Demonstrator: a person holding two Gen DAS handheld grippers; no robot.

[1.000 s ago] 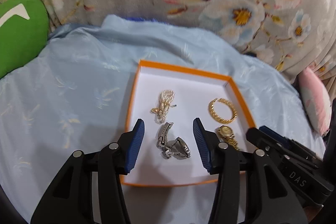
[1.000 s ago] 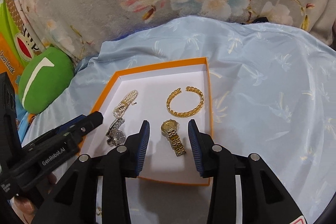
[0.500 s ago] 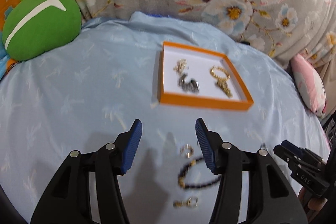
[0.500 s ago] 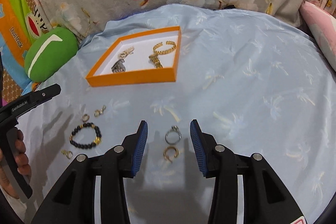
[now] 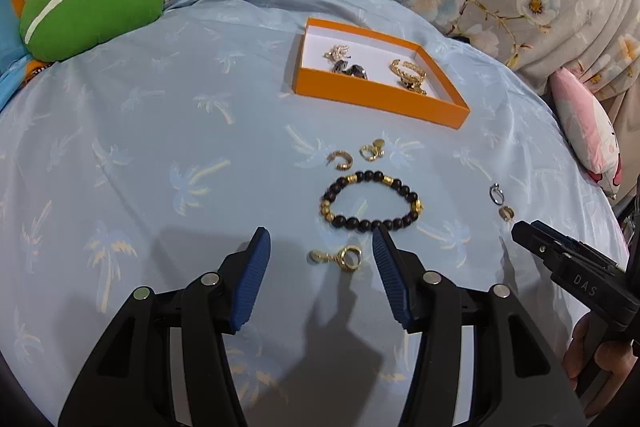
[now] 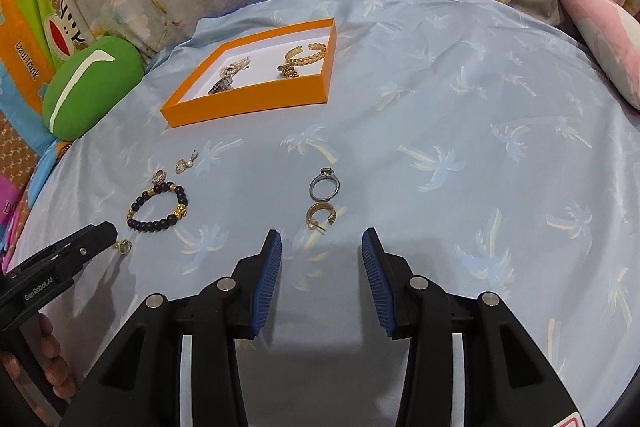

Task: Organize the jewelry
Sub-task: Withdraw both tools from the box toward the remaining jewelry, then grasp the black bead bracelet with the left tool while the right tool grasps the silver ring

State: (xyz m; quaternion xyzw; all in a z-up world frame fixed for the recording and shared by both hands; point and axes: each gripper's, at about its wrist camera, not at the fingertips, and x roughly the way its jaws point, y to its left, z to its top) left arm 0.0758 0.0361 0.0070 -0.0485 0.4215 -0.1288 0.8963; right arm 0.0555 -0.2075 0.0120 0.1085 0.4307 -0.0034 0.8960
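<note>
- On the light blue sheet [image 5: 168,115] in the left wrist view, the left tongs [image 5: 320,259] are held wide apart with nothing between the pads, low over a small gold charm earring [image 5: 340,257].
- Just past that, a black and gold bead bracelet [image 5: 370,201] is laid flat, with a gold hoop earring [image 5: 340,159] and a gold ring [image 5: 371,150] beyond it.
- Further back, the orange tray [image 5: 376,99] is seen with a pearl piece, a silver watch, a gold bangle and a gold watch inside.
- Off to the right, a silver ring [image 5: 496,194] and another gold hoop [image 5: 507,213] are spotted just beside the tip of the right tongs [image 5: 568,263].
- A green cushion [image 5: 90,3] is parked at the far left.
- In the right wrist view, the right tongs [image 6: 321,259] are also spread wide and empty, with the gold hoop [image 6: 320,215] and silver ring [image 6: 325,183] lying just ahead of the left pad.
- The bead bracelet [image 6: 158,207] is seen well to the left, near the left tongs [image 6: 60,259], and the orange tray [image 6: 248,103] is set further back.
</note>
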